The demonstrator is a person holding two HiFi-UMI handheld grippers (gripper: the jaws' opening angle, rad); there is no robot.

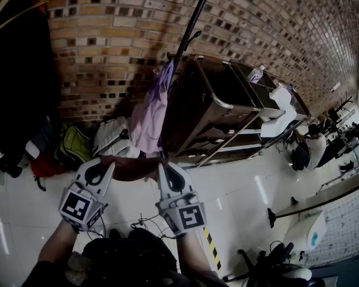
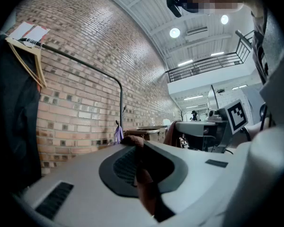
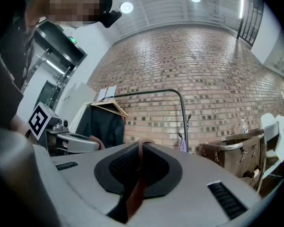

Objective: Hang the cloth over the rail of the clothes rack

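Observation:
A dark reddish-brown cloth (image 1: 131, 167) is stretched between my two grippers, low in the head view. My left gripper (image 1: 102, 167) is shut on the cloth's left end, and the fabric (image 2: 143, 174) shows pinched between its jaws. My right gripper (image 1: 166, 171) is shut on the other end, where a thin fold (image 3: 136, 178) runs through its jaws. The clothes rack's black rail (image 3: 146, 92) stands ahead against the brick wall, and its post (image 1: 188, 31) rises beyond the cloth. Both grippers are apart from the rail and below it.
A black garment (image 1: 18, 70) on a wooden hanger (image 2: 31, 60) hangs at the rack's left. A lilac cloth (image 1: 152, 112) hangs by the post. Bags (image 1: 75, 143) lie on the floor below. A brown cart (image 1: 227, 94) stands right of the rack, with white chairs (image 1: 281, 115) beyond it.

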